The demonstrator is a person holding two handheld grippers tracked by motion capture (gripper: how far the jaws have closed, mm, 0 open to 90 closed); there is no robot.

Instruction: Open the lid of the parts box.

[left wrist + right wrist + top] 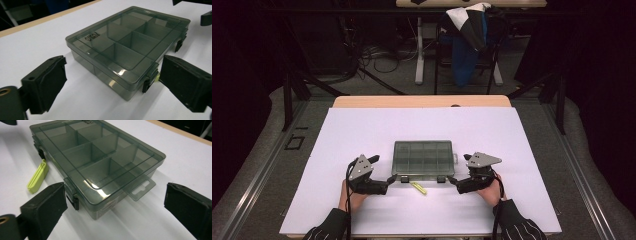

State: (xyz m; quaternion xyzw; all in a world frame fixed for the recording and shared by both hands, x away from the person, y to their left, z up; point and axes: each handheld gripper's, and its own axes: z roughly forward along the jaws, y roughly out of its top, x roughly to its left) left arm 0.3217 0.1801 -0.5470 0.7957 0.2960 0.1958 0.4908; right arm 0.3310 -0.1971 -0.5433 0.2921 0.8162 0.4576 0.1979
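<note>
A smoky see-through compartment box (423,157) lies with its lid down in the middle of the white table cover. A yellow-green clip (418,187) rests on the cover just in front of it. My left gripper (383,169) is at the box's near left corner, jaws open. In the left gripper view the box (125,42) corner sits between the open jaws, and its black latch (150,81) is close to the right jaw. My right gripper (459,168) is open at the near right corner. There the box (100,162), another latch (72,197) and the clip (38,177) show.
The white cover (362,130) spreads wide to both sides of the box and toward the far wooden table edge (422,101). Behind the table stands a chair with a blue and white garment (469,40). Cables lie on the floor.
</note>
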